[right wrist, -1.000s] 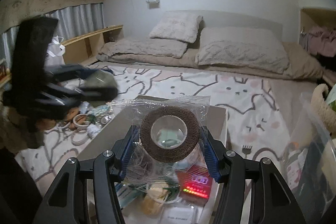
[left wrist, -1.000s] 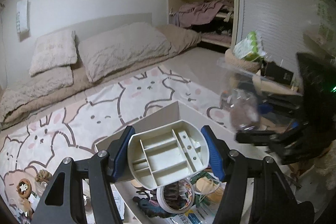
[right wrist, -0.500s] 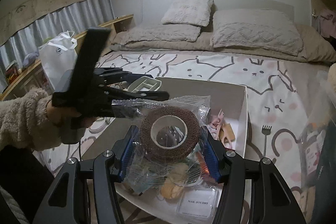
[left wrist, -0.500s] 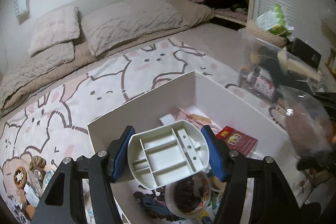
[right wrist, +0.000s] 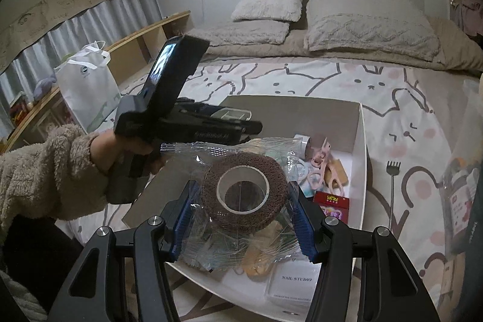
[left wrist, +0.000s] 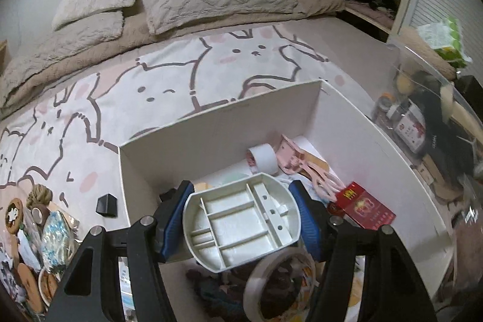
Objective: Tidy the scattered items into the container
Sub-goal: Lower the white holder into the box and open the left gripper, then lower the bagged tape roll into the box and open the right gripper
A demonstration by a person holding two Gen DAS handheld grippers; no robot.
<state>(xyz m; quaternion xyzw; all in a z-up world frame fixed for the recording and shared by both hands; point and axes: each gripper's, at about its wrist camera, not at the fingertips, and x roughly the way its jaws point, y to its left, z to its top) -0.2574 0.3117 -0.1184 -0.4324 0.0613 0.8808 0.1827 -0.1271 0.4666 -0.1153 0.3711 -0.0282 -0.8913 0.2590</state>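
The left claw (left wrist: pixel 243 221) is pinching a white plastic divider tray (left wrist: pixel 241 216) by its two short rounded ends, the blue pads (left wrist: pixel 176 216) pressing flat against the rim, in the lower centre of the left wrist view. The tray is hanging tilted over the open white box (left wrist: pixel 377 141), whose floor is already carrying a tape roll (left wrist: pixel 264 156), pink scissors (left wrist: pixel 305 168), a red packet (left wrist: pixel 362 205) and a round tin (left wrist: pixel 277 282) at the bottom edge. The tray looks stiff, hollow and light, with thin ribs inside; its smooth walls could be slipping under a loose hold, so gripping across the outer rim seems the safer place, not the fine dividers.

The right claw (right wrist: pixel 243 219) is pinching a brown roll in a clear wrapper (right wrist: pixel 244 192) at the lower centre of its view, the pads squeezing the roll's sides through the film. The roll appears spongy and light, likely giving a little under pressure; the crinkled film is slick and offering no firm hold by itself. It is hovering above the near end of the same box (right wrist: pixel 360 159), where a clear "NAIL STUDIO" case (right wrist: pixel 294 281) is lying. A hand (right wrist: pixel 120 153) in a fleece sleeve is carrying the other tool at middle left
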